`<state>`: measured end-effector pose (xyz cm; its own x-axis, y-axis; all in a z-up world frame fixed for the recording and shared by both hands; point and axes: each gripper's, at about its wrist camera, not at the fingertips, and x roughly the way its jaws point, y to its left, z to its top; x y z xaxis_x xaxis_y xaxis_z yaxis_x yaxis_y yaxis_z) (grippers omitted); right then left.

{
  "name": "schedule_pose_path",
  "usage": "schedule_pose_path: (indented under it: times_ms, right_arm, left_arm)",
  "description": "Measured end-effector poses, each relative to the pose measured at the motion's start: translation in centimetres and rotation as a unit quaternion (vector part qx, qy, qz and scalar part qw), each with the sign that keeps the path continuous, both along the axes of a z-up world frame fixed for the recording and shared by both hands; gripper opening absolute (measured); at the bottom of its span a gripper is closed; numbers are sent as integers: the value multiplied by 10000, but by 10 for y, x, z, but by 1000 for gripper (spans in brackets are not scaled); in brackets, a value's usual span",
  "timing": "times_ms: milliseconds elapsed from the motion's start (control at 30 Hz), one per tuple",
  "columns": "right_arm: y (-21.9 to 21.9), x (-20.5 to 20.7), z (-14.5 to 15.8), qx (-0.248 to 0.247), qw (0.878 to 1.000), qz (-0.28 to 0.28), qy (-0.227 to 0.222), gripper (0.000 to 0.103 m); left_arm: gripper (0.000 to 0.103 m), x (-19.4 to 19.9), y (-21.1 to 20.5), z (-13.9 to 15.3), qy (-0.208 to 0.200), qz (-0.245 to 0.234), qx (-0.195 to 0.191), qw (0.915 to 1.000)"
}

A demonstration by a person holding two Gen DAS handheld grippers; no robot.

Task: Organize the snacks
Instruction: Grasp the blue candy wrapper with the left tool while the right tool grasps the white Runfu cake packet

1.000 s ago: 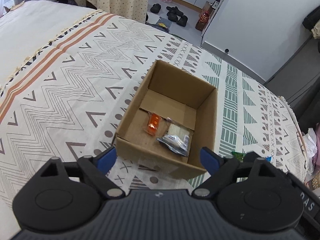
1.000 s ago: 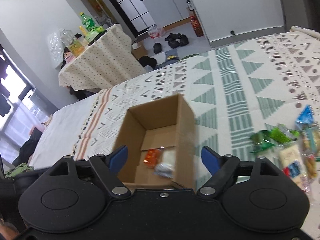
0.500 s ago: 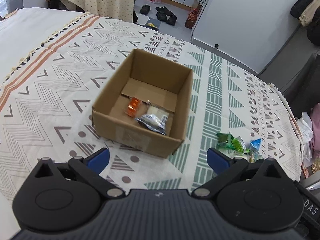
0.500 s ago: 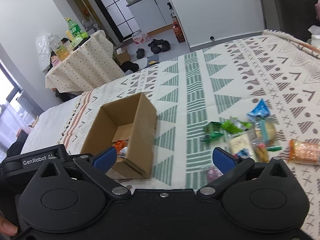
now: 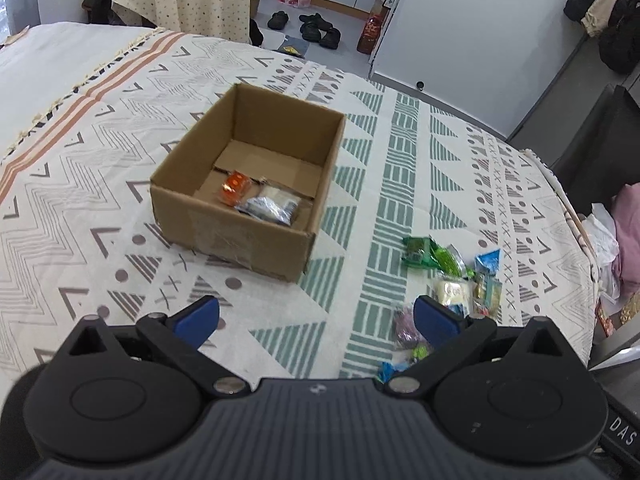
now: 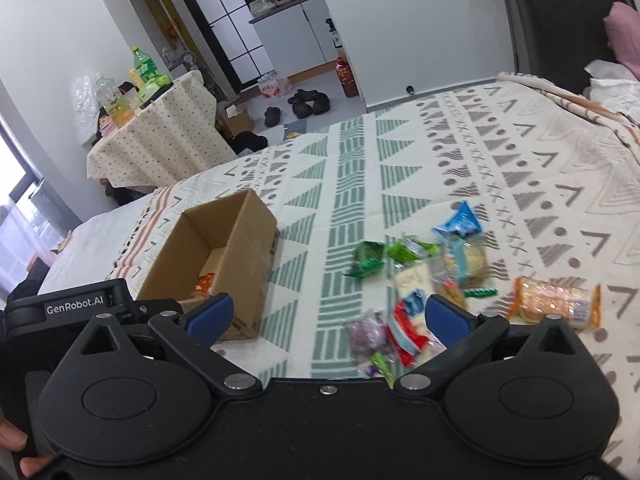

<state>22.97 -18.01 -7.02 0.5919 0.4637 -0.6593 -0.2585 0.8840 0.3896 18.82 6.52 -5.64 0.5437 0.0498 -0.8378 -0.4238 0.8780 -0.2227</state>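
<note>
Both views pulled back from cardboard box (image 5: 240, 184) toward loose snack pile (image 6: 432, 280) on bed (image 5: 100, 160). I keep left hand-held gripper (image 5: 316, 316) and right hand-held gripper (image 6: 328, 320) spread wide, empty, likely set for next pick. Box holds orange packet (image 5: 234, 188) and silver packet (image 5: 270, 208). Pile beside box; nothing blocks path.

Left gripper (image 5: 316, 316) black with blue pads, silver screws, right gripper (image 6: 326, 318) alike, white "GenRobot.AI" lettering
</note>
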Motion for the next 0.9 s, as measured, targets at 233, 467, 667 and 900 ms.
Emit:
schedule_pose_path:
  times_ms: [233, 467, 667, 900]
  right_arm:
    - [-29, -8, -8, 46, 9999, -73, 86, 103]
    - [-59, -13, -14, 96, 9996, -238, 100, 103]
    - [-79, -16, -25, 106, 9992, -343, 201, 103]
    - [-95, -16, -44, 239, 9979, -394, 452, 96]
  left_arm:
    - [103, -7, -20, -1, -6, -54, -44, 10000]
    - [103, -12, -40, -8, 20, -65, 47, 10000]
    - [102, -17, -52, -22, 127, -48, -58, 9999]
    - [100, -20, -64, -41, 238, -51, -151, 9996]
